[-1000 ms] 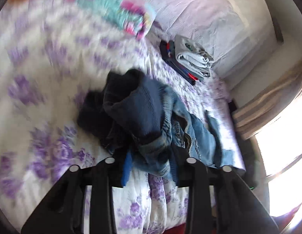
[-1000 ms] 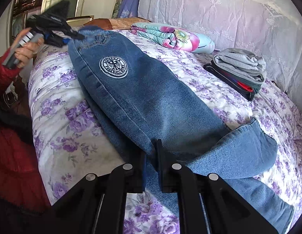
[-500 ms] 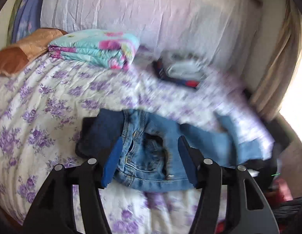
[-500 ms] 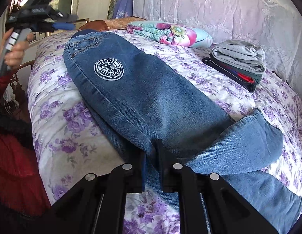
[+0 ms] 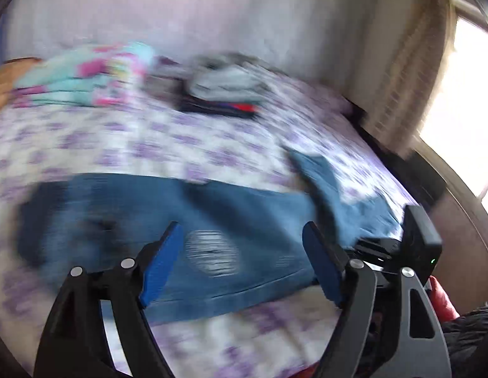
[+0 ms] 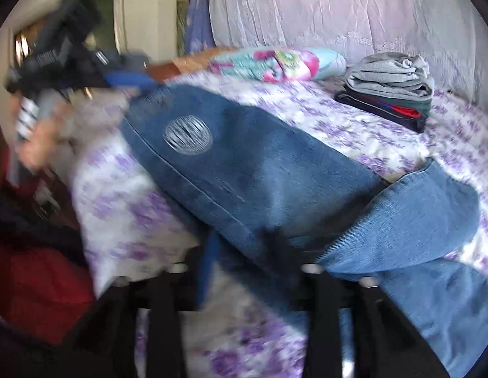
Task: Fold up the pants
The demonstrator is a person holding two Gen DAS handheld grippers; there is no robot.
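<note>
Jeans (image 6: 259, 170) lie lengthwise across the bed (image 6: 354, 126), on a purple-flowered cover. A round white patch (image 6: 187, 135) shows on the upper leg panel, facing up. Lower leg end is turned back on itself, showing a paler blue flap (image 6: 410, 220) at the near right of the right wrist view.

Left tongs (image 5: 242, 263): spread wide, blue pads (image 5: 160, 267) well apart, nothing between them. They hang above the jeans near the patch; whether they touch the cloth is lost in blur. In the right wrist view the same tool (image 6: 86, 66) sits at the waist end of the jeans, held by a hand (image 6: 39, 138).

Right tongs (image 6: 244, 267): parted, one blue pad (image 6: 207, 264) visible at left, the denim edge between the fingers. Motion blur; contact with the cloth cannot be told.

Far side of bed: folded floral blanket (image 6: 275, 63), and beside it a stack of folded clothes (image 6: 388, 88), grey on top, dark with red below. Pale lilac drape (image 6: 338, 9) behind.
</note>
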